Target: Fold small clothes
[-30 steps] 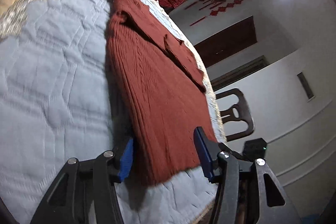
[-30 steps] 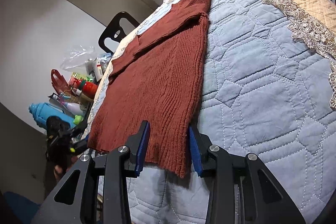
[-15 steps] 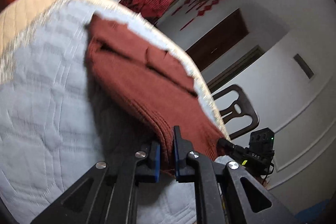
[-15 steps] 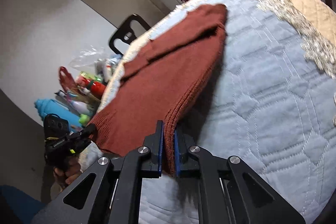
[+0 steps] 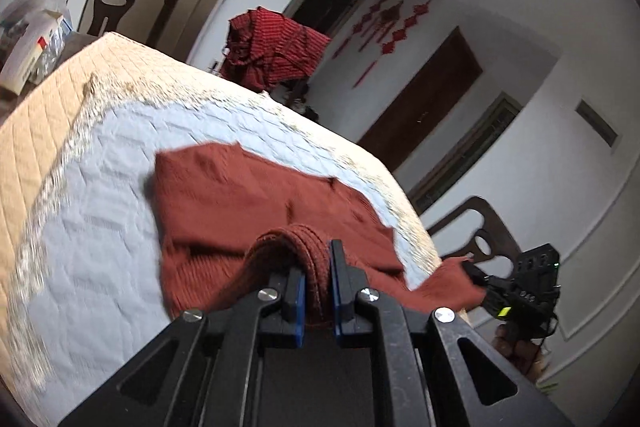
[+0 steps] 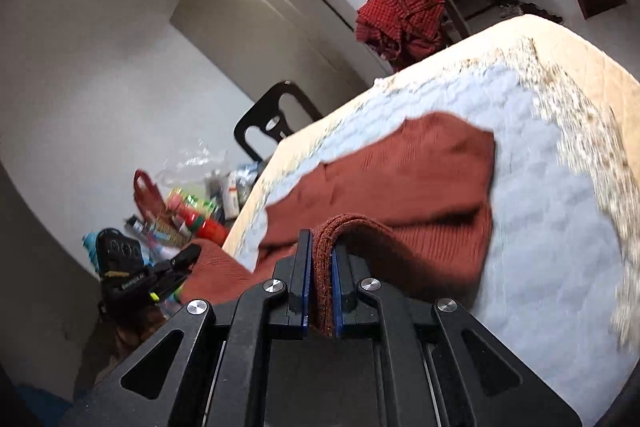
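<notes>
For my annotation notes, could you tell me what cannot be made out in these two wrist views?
- Left wrist: sweater hem inside the left gripper, hidden by its pads.
- Right wrist: hem inside the right gripper, likewise.
- Both: quilt stitching, motion-blurred.
- Right wrist: clutter labels, too small.

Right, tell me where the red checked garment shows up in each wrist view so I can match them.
Left wrist: the red checked garment hangs upper centre, beyond the bed's far edge, left of the doorway.
Right wrist: the same garment sits upper right of centre, above the bed's far corner.
Shared landmark: the rust sweater on the blue quilt, below the garment in both.
</notes>
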`<state>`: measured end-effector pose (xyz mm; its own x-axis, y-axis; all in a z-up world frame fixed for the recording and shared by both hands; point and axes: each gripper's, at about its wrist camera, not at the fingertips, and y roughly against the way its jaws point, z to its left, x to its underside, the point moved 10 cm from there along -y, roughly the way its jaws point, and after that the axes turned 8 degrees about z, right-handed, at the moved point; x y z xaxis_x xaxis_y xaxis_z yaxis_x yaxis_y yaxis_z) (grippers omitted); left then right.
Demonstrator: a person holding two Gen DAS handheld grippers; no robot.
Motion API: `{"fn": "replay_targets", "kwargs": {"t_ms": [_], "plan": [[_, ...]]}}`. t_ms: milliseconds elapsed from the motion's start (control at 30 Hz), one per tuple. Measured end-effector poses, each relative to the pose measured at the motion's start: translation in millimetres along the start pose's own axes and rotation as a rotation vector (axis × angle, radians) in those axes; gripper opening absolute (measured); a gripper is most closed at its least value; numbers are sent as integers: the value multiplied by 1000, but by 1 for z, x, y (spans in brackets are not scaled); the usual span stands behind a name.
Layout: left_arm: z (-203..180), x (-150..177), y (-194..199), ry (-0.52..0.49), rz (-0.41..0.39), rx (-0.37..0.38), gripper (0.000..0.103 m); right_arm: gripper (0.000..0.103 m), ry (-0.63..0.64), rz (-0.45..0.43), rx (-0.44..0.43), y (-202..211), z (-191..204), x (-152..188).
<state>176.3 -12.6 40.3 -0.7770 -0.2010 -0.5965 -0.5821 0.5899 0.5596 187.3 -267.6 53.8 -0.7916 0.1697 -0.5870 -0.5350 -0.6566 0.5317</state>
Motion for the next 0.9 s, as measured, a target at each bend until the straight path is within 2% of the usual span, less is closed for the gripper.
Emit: {"fn": "replay_targets", "kwargs": {"t_ms": [233,433,567,767,900], "plan": [[50,-46,-49,74,32,-76,11,8,-91,8,17,-34,-41,-58],[89,-50,-103,134,119,-129,11,7,-178,60,72,-76,-91,-78],[103,-48,-120,194,155,-112,11,7,-255,106,97,-96,-120,-74],[109,-59,-124,225,149,-105,11,7,-281,96,92,-99,-127,-90],[120,-59,-129,286,167,-84,12,7,-314,101,85,-108,-135,-96]]}}
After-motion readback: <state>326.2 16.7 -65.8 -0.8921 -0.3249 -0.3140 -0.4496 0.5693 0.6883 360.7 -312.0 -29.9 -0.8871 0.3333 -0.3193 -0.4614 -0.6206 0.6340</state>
